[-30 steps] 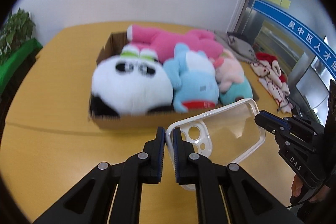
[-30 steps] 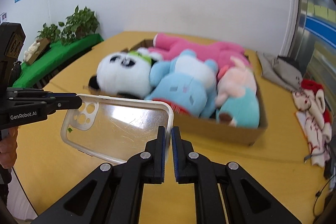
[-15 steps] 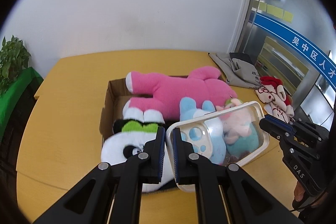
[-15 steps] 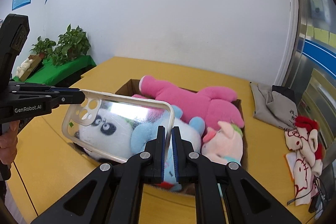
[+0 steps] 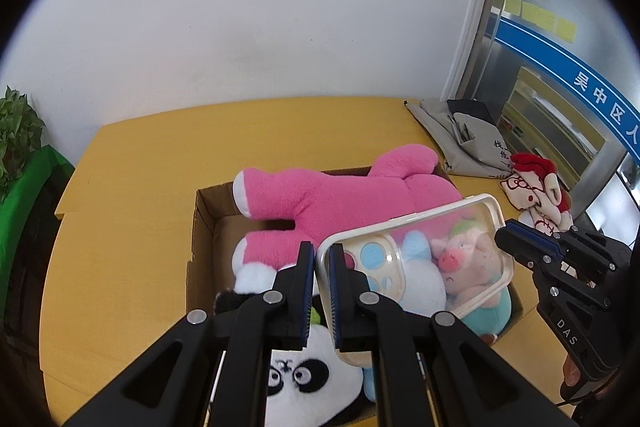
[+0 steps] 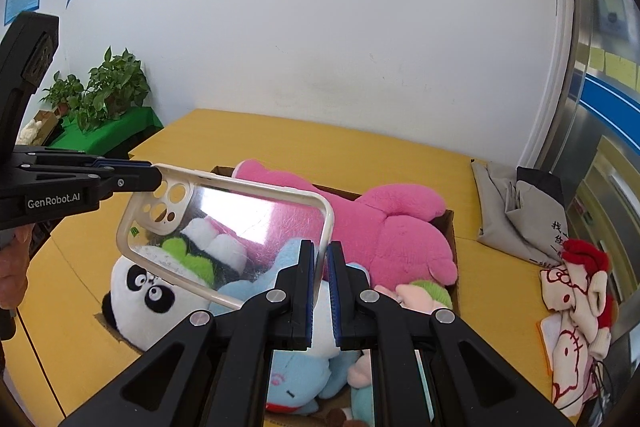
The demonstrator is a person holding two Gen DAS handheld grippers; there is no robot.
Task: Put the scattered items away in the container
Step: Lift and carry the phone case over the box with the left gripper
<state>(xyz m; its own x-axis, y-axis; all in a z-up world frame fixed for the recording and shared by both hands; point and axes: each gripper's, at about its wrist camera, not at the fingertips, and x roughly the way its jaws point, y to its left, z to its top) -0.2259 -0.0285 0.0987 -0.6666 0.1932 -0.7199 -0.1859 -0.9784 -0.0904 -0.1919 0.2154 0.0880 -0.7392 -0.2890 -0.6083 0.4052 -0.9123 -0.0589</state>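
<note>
Pink plush (image 5: 344, 193), black-and-white panda (image 6: 150, 293), clear phone case (image 5: 424, 267), yellow table (image 5: 132, 187)

The room is bright and the light is even. Both pictures are sharp, with no blur. A white shine sits on the clear phone case (image 6: 224, 227), like light from a window. The round lens bends the wall (image 5: 280, 7) and the worktop (image 5: 132, 195) near the edges, and the corners are black. Shadows are soft.
</note>
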